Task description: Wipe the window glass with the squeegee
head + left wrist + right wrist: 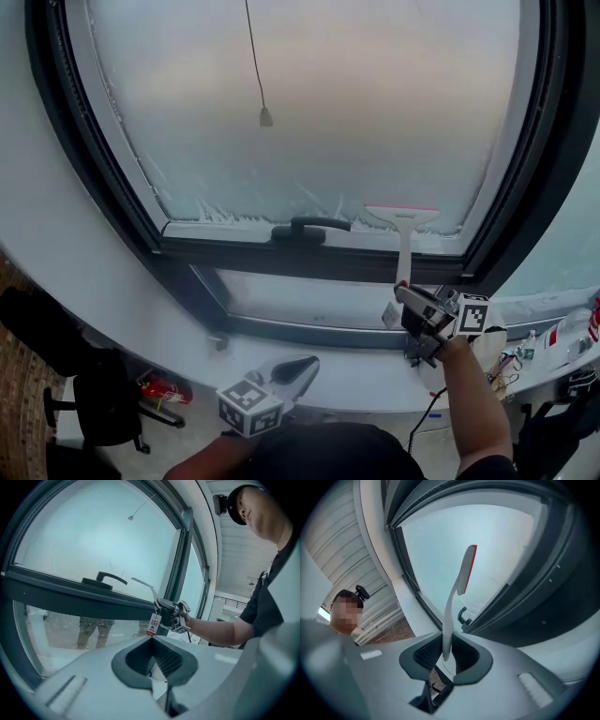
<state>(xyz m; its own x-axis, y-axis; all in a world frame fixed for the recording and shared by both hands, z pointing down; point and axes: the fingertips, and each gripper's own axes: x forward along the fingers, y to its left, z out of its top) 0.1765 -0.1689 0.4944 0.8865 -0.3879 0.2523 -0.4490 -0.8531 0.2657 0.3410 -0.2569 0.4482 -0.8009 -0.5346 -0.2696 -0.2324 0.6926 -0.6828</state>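
Observation:
A white squeegee (401, 217) with a red blade edge rests against the bottom of the frosted window glass (309, 103), just right of the middle. Its handle runs down into my right gripper (405, 302), which is shut on it. In the right gripper view the squeegee (465, 569) rises from between the pads (426, 653) toward the pane. A red and white tag (152, 623) hangs below that grip. My left gripper (298, 367) sits low over the sill, shut with nothing in it. The left gripper view looks past the left gripper (152, 645) to the right gripper (171, 613).
A black window handle (309, 228) sits on the lower frame left of the squeegee. A blind cord pull (265, 116) hangs in front of the glass. Below are the white sill (356, 375), a dark chair (94, 403), a red extinguisher (164, 389), and bottles (562, 333) at the right.

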